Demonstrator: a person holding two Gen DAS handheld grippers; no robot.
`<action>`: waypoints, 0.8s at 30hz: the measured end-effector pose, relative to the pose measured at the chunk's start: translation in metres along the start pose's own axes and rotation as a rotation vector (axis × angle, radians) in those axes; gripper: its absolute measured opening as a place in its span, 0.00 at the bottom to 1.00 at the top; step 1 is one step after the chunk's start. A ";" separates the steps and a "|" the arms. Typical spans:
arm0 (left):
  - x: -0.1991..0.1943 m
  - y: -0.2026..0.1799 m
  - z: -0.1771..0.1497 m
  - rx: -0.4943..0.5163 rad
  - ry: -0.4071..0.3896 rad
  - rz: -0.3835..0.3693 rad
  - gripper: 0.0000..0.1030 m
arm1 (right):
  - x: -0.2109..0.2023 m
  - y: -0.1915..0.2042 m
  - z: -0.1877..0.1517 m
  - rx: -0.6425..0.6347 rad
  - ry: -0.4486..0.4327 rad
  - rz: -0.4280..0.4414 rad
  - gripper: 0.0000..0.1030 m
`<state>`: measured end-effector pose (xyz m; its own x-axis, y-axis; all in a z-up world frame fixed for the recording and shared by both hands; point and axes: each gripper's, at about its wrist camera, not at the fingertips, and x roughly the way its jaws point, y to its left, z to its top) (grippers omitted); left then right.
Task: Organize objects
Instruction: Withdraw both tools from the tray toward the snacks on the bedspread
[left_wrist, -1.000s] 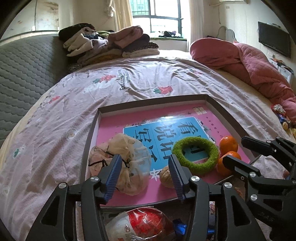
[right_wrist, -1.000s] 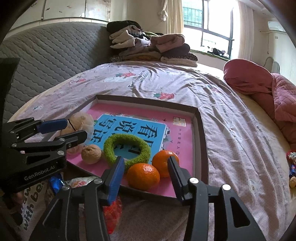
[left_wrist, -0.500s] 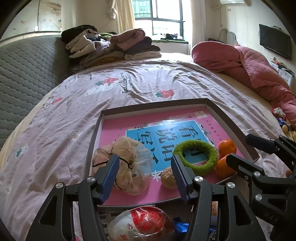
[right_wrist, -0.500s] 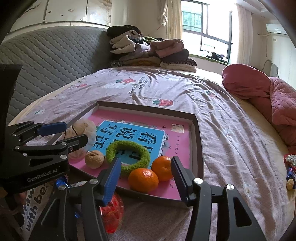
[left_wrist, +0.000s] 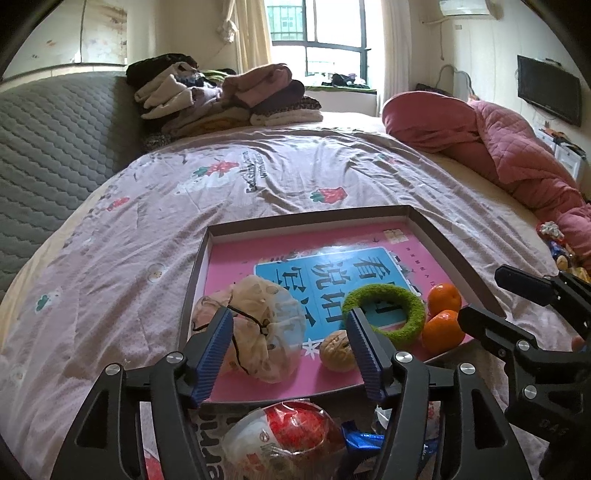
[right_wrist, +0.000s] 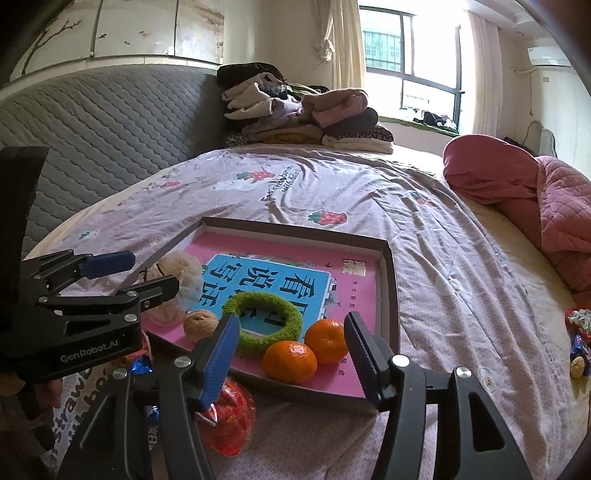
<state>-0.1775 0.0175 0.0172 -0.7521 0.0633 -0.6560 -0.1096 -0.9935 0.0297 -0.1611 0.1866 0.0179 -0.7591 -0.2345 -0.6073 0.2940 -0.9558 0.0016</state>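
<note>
Both grippers' jaws have widened since a second ago and are opening, holding nothing: left gripper (left_wrist: 291, 350), right gripper (right_wrist: 288, 347). Tray (right_wrist: 392, 295) near edge holds two oranges (right_wrist: 290, 362), walnut (right_wrist: 200, 325), green ring (right_wrist: 264, 325), cloth pouch (left_wrist: 258, 332).

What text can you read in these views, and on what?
"GenRobot.AI": left claw body; jaws opening, nothing gripped.
"看说": blue panel in tray; rest partly hidden by green ring.
"straw": bag, cut off.
Bedsheet print: too blurred.

Left tongs (left_wrist: 291, 345) and right tongs (right_wrist: 290, 349) are both opening, empty.
</note>
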 end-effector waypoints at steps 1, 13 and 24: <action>-0.001 0.000 0.000 0.000 -0.001 0.000 0.65 | -0.001 0.000 0.000 -0.002 -0.002 0.002 0.57; -0.015 0.002 -0.006 -0.005 -0.010 -0.006 0.71 | -0.012 0.008 -0.005 -0.035 -0.004 0.020 0.59; -0.026 0.007 -0.009 -0.010 -0.014 -0.010 0.72 | -0.016 0.010 -0.004 -0.051 -0.004 0.024 0.59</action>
<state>-0.1531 0.0085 0.0279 -0.7597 0.0746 -0.6459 -0.1111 -0.9937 0.0159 -0.1437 0.1811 0.0241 -0.7541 -0.2577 -0.6041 0.3407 -0.9398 -0.0244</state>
